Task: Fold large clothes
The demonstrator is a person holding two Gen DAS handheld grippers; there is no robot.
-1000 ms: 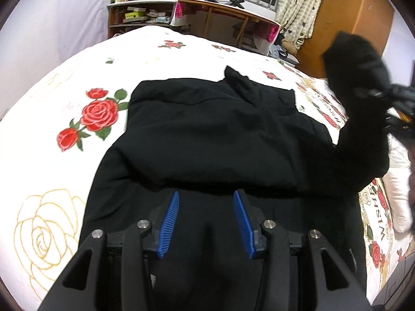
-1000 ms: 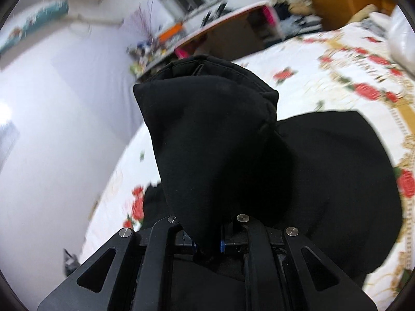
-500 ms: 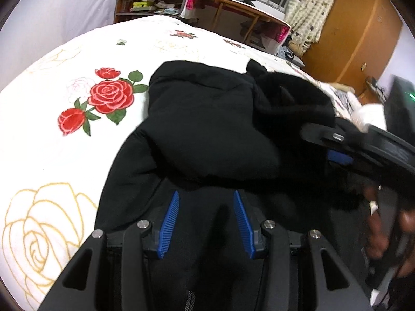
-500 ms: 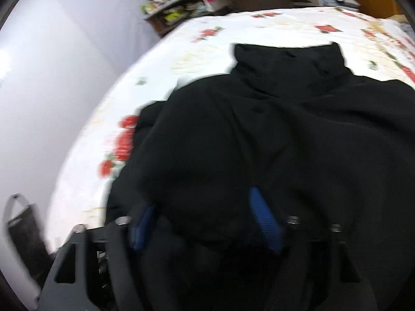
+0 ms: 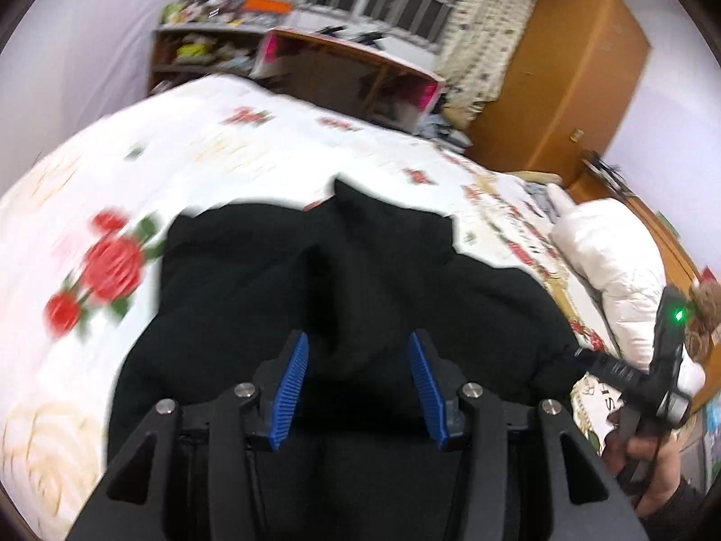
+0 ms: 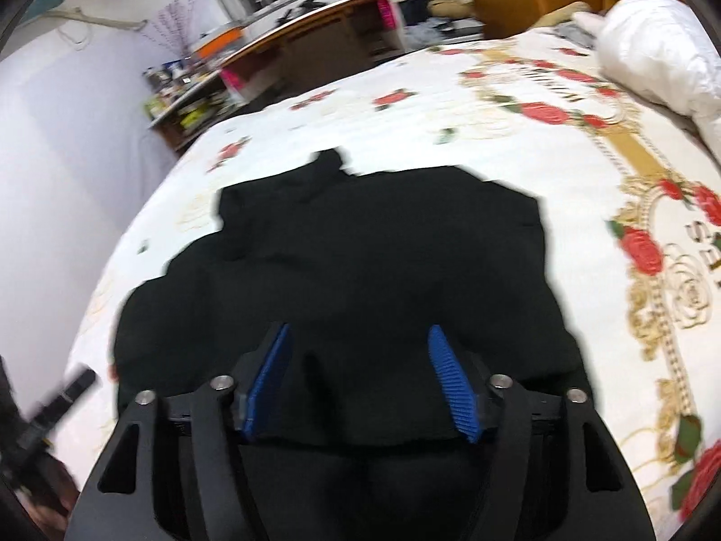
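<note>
Rose-print bedspread (image 5: 225,158), wooden desk (image 5: 351,67) under window (image 5: 374,0), orange wardrobe (image 5: 563,76), white walls

You get bright, even indoor light with almost no shadows. Motion blur smears both views, worst on the rose-print bedspread (image 5: 112,266) and the shelves (image 6: 189,99). The black garment (image 6: 383,261) reads as a flat, detailless mass. Fisheye bending curves the edges, and dark vignette fills the corners.

Matt black cloth garment (image 5: 360,279), ribbed blue tool pads (image 6: 453,383)
</note>
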